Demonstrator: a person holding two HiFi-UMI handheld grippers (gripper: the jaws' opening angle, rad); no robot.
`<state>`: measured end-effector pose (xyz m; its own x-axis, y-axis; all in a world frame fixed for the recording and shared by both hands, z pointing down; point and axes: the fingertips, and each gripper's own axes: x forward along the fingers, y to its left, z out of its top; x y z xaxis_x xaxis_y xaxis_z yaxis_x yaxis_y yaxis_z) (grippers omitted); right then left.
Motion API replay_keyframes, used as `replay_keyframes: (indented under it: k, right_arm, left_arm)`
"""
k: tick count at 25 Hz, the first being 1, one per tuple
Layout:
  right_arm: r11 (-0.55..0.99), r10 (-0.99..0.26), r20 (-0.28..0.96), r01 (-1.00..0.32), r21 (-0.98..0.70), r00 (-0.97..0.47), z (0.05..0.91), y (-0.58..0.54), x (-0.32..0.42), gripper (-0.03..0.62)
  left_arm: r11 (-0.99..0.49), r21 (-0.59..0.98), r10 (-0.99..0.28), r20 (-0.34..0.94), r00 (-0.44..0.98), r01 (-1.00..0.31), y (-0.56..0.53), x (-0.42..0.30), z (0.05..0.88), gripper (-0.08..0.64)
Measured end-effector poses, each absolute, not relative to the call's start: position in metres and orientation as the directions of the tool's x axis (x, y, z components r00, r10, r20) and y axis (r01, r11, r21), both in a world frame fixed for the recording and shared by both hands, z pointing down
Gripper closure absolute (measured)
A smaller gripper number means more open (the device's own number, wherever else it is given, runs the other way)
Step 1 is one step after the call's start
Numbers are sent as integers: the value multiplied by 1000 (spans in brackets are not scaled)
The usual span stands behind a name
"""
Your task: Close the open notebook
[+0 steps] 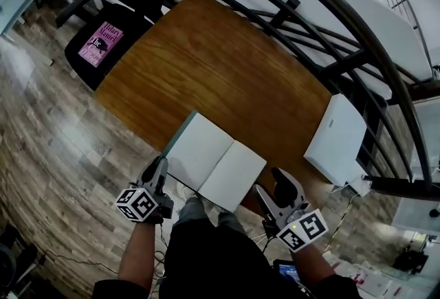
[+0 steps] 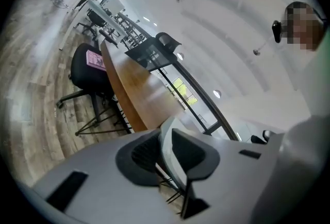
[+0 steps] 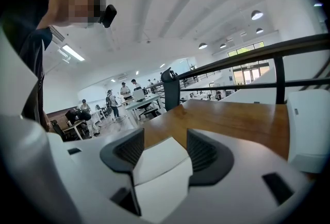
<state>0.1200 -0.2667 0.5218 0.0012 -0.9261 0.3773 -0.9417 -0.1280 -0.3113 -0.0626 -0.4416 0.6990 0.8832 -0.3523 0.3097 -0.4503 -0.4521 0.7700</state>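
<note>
The open notebook (image 1: 213, 160) lies with blank white pages up near the front edge of the wooden table (image 1: 206, 57). My left gripper (image 1: 159, 168) is at the notebook's left edge. In the left gripper view its jaws (image 2: 165, 133) stand close together, pinching the thin white edge of the notebook's left leaf (image 2: 174, 162). My right gripper (image 1: 267, 189) sits by the notebook's right near corner. In the right gripper view the jaws (image 3: 164, 148) stand apart, with the notebook's white corner (image 3: 160, 166) lying between them and no pad pressing on it.
A white box (image 1: 337, 139) rests at the table's right end beside a dark metal railing (image 1: 330, 43). A black chair (image 1: 103, 43) with a pink book on its seat stands at the far left. Distant desks and people (image 3: 121, 94) show in the right gripper view.
</note>
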Motion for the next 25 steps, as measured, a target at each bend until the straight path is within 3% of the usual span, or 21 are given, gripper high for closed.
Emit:
replay_keyframes:
  k: [4, 14, 25]
  right_arm:
    - [-123, -932, 363, -937, -328, -4, 516, -263, 120, 340]
    - [-80, -960, 280, -939, -336, -19, 488, -245, 134, 352]
    - [-61, -984, 177, -951, -302, 7, 444, -191, 169, 358]
  left_arm:
    - [-501, 749, -349, 284, 893, -434, -439, -60, 678, 514]
    - [-645, 658, -331, 216, 918, -388, -410, -51, 622, 515]
    - [-709, 592, -332, 201, 922, -384, -354, -34, 582, 515]
